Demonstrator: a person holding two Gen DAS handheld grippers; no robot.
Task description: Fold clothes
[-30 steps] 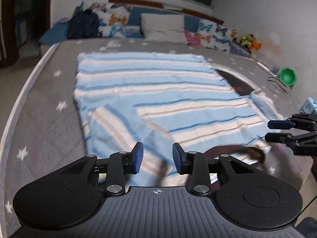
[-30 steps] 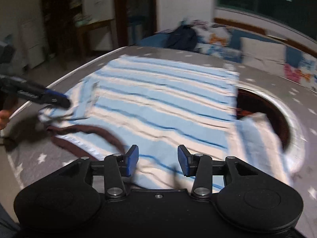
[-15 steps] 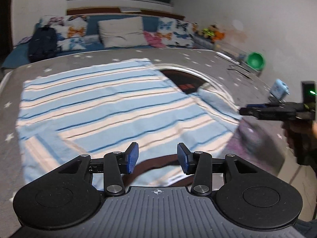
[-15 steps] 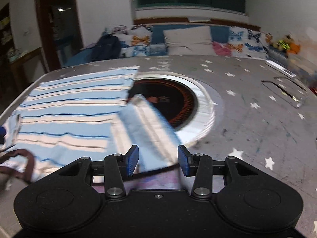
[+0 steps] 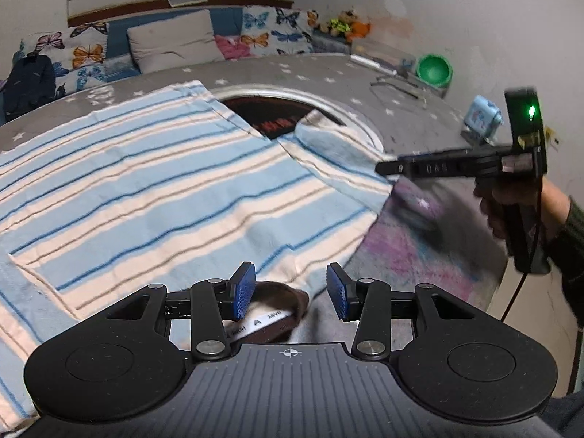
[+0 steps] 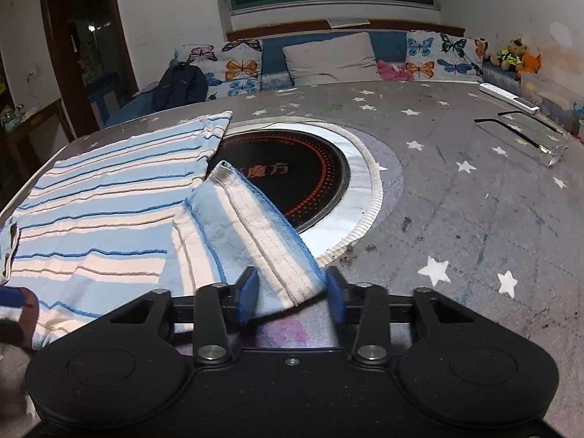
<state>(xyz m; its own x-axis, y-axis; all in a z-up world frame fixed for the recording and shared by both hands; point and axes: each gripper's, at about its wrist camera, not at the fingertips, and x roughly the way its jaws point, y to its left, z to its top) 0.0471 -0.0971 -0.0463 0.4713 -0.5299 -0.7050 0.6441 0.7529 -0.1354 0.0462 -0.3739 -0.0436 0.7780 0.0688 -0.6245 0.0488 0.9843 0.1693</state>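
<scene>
Swinging round toward the right sleeve, both grippers have left the collar end of the striped shirt [image 5: 153, 189] they faced a second ago. The right gripper [image 6: 290, 297] has come down so that the sleeve [image 6: 252, 233] now lies between its wide-spread fingers [image 6: 246, 294], cuff edge just inside them, not pinched yet. The left gripper [image 5: 290, 294], fingers equally wide and holding nothing, hovers over the brown collar [image 5: 277, 304] with its white label. To my eye that means the sleeve is next: grip it and fold it inward across the body, which lies spread flat, so the folding has hardly begun.

The shirt lies on a big grey tablecloth [image 6: 456, 200] scattered with white stars, stained and crumbed in places. Its far right corner and the sleeve overlap a round black hob [image 6: 292, 179] with a silver ring, sunk in the table's middle. Behind runs a bench seat with butterfly cushions [image 6: 241, 65], a plain grey pillow [image 6: 328, 56] and a dark jacket [image 6: 180, 85]. Smaller things sit along the right side: a green bowl [image 5: 434, 71], soft toys [image 6: 514, 56] in the corner, and spectacles [image 6: 511, 127] on the cloth.
</scene>
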